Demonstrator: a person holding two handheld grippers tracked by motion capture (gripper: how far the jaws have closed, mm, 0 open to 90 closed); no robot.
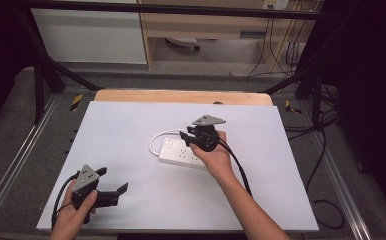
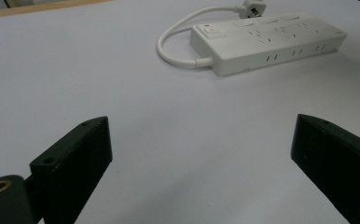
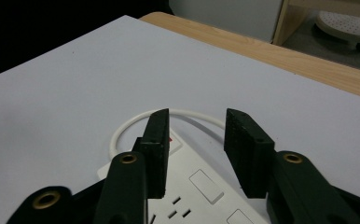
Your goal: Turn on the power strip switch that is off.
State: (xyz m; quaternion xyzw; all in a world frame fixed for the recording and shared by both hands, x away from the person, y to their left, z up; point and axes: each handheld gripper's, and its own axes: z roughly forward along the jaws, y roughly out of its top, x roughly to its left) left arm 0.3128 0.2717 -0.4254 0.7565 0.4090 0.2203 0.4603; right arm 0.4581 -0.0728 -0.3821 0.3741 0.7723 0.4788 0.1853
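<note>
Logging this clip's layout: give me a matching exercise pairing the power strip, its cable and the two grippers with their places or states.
Things:
1. left gripper
2. right gripper
3. power strip
4. white cable

Places or states:
A. looped beside the strip's switch end
B. open, over the strip
C. lying flat mid-table
D. open, near the table's front edge

Pairs: 1-D, 2-B, 3-C, 4-A

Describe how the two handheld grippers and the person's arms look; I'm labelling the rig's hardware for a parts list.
Both the left gripper and right gripper are black, each topped by a grey three-cornered plate with small holes. A black cable trails from each. The jaws are flat black blocks; the right gripper's show ribbed inner faces, with brass-coloured eyelets at the pivots. The forearms are bare, with no sleeves or gloves visible.
</note>
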